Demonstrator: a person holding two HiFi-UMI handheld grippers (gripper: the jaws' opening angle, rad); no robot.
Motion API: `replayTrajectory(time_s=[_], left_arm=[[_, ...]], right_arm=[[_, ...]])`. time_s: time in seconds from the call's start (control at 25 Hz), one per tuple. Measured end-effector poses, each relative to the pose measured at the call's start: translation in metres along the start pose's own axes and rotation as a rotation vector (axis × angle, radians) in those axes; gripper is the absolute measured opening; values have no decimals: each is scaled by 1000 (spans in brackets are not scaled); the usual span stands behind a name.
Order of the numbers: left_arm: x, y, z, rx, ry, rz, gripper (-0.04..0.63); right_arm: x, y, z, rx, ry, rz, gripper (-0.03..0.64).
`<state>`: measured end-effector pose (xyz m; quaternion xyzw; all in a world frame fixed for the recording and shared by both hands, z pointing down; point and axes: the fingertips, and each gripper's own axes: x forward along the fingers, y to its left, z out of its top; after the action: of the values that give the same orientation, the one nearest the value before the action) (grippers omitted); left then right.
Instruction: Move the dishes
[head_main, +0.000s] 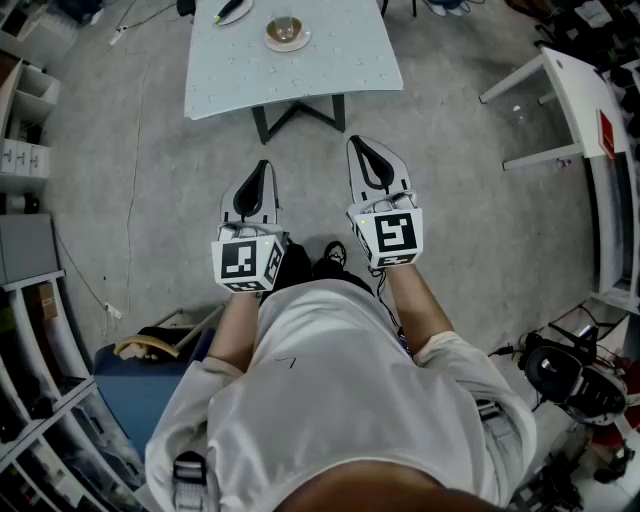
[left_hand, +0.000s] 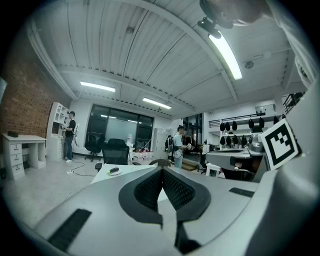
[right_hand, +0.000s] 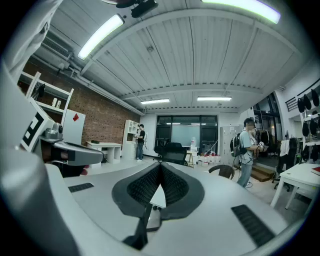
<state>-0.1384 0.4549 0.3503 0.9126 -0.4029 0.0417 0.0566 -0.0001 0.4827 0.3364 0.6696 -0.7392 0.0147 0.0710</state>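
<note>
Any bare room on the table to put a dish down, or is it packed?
The table is mostly bare: the whole near half, from the saucer with a cup to the front edge, plus the right side beyond it. Only the far edge is taken, by that saucer and a small plate to its left.

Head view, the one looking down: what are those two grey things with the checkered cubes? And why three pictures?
They are tongs that a person holds, one in each hand; the cubes belong to them. That picture comes from a camera on the person's head: the left tongs and the right tongs point toward a table. The other two pictures come from small cameras riding on each pair, looking along its jaws into a big room. Both tongs are shut and hold nothing. On the table stand a saucer with a glass on it and, at the far edge, a plate with something dark on it.
</note>
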Motion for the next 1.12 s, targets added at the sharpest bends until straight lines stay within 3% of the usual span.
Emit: replayTrajectory(time_s=[0.52,1.12], left_arm=[[-3,-22,-8,9,16,-34,18],[7,21,-18,-10,41,-60,18]], right_arm=[[-25,3,-21,6,27,25,0],[13,24,-24,24,38,42,0]])
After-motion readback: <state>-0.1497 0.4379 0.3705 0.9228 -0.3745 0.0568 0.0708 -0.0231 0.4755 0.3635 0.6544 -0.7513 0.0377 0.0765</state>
